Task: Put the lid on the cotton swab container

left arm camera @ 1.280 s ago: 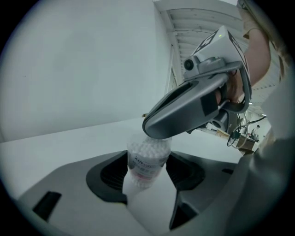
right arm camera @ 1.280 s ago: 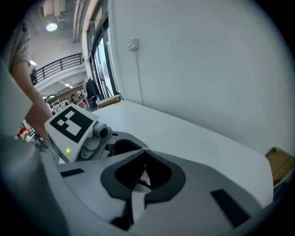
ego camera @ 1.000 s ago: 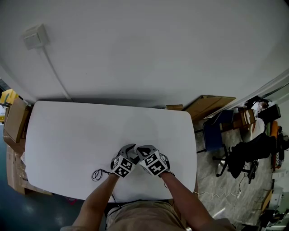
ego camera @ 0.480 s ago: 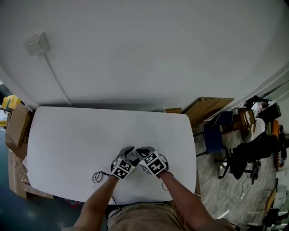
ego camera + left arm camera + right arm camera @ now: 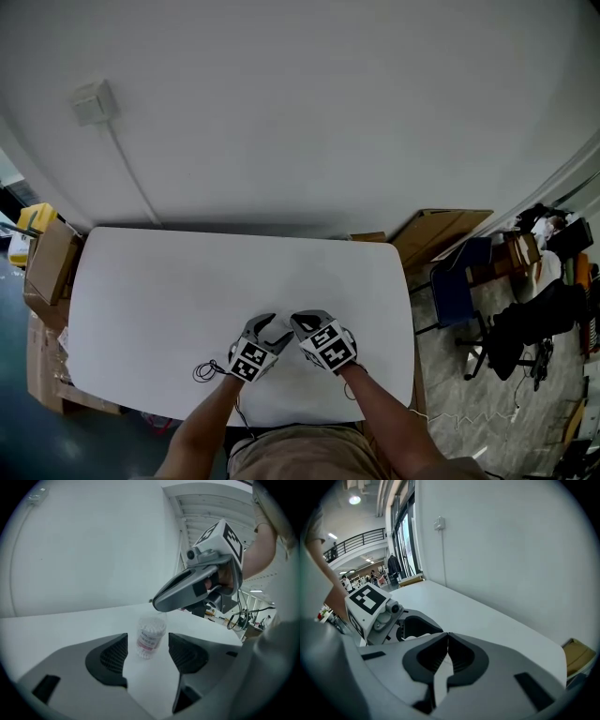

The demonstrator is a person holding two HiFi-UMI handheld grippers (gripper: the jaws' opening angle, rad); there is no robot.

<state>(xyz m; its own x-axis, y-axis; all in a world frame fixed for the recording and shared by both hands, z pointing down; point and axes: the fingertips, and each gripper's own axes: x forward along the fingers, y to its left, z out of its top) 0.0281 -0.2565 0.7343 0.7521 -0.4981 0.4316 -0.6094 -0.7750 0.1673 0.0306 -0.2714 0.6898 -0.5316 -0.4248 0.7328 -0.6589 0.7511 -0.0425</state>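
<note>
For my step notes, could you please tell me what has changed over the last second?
Hardly anything. The head view shifted slightly, and the grippers seem to have drawn a little apart. Both stay at the table's near edge. The left gripper stays open with the container in line between its jaws. The right gripper stays shut just above it.
</note>
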